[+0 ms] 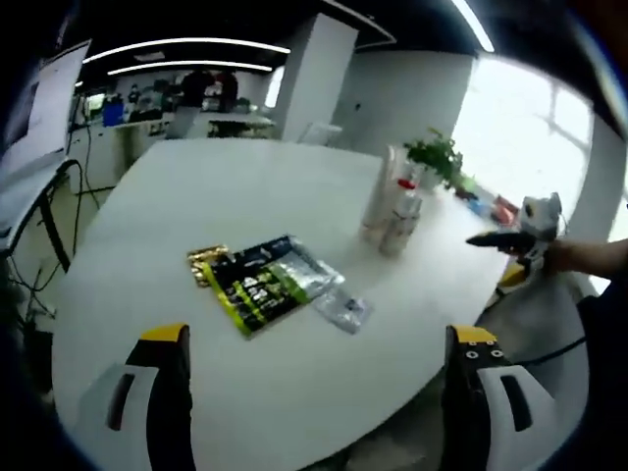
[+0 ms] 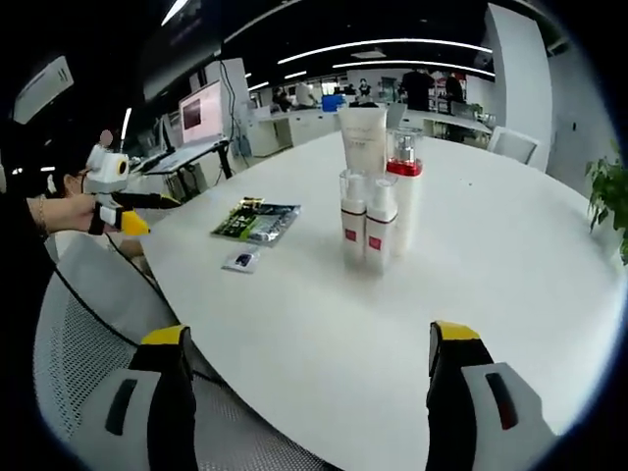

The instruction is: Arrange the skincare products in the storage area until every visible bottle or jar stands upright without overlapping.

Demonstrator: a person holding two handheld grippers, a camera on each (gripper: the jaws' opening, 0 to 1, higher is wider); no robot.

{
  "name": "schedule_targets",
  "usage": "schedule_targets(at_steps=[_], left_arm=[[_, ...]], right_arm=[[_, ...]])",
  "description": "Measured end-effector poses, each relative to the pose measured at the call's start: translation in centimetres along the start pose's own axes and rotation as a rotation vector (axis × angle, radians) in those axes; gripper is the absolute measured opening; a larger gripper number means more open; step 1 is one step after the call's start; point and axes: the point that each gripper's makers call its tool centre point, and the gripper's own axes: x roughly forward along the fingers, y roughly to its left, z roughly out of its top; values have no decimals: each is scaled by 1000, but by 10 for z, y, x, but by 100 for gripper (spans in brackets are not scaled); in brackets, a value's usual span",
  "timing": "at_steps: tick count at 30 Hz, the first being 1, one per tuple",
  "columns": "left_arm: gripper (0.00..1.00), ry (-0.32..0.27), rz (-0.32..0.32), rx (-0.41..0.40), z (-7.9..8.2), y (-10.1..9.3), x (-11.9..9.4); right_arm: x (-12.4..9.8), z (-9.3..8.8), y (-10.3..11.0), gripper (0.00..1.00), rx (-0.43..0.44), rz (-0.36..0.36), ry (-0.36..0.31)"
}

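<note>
Several skincare products (image 2: 378, 196) stand upright in a tight cluster on the white round table (image 2: 491, 255): a tall white tube (image 2: 363, 137), a clear bottle with a red cap (image 2: 404, 167) and two white bottles with red labels (image 2: 353, 221). In the left gripper view the same cluster (image 1: 395, 211) stands at the far right of the table. My left gripper (image 1: 317, 336) is open above the near table edge, well short of the bottles. My right gripper (image 2: 307, 336) is also open, with nothing between its jaws, facing the cluster from a distance. Each gripper appears in the other's view, held by a hand (image 1: 515, 240) (image 2: 123, 201).
Green-and-black packets (image 1: 260, 280) (image 2: 257, 221), a gold packet (image 1: 206, 263) and a small clear sachet (image 1: 343, 309) (image 2: 241, 259) lie flat on the table. A potted plant (image 1: 437, 157) stands behind the bottles. A mesh chair (image 2: 78, 334) sits at the table edge. Desks and a laptop (image 2: 201, 113) lie beyond.
</note>
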Motion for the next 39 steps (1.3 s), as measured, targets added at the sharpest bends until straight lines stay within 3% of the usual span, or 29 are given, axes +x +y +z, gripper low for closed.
schedule_targets(at_steps=[6, 14, 25, 39], left_arm=[[99, 35, -7, 64, 12, 9, 16], [99, 191, -35, 261, 7, 27, 44], [97, 306, -95, 376, 8, 46, 84], [90, 453, -184, 516, 5, 56, 114]], right_arm=[[3, -5, 3, 100, -5, 13, 33], [4, -9, 7, 98, 1, 29, 55], [5, -12, 5, 99, 28, 29, 66], [7, -17, 4, 99, 46, 29, 92]])
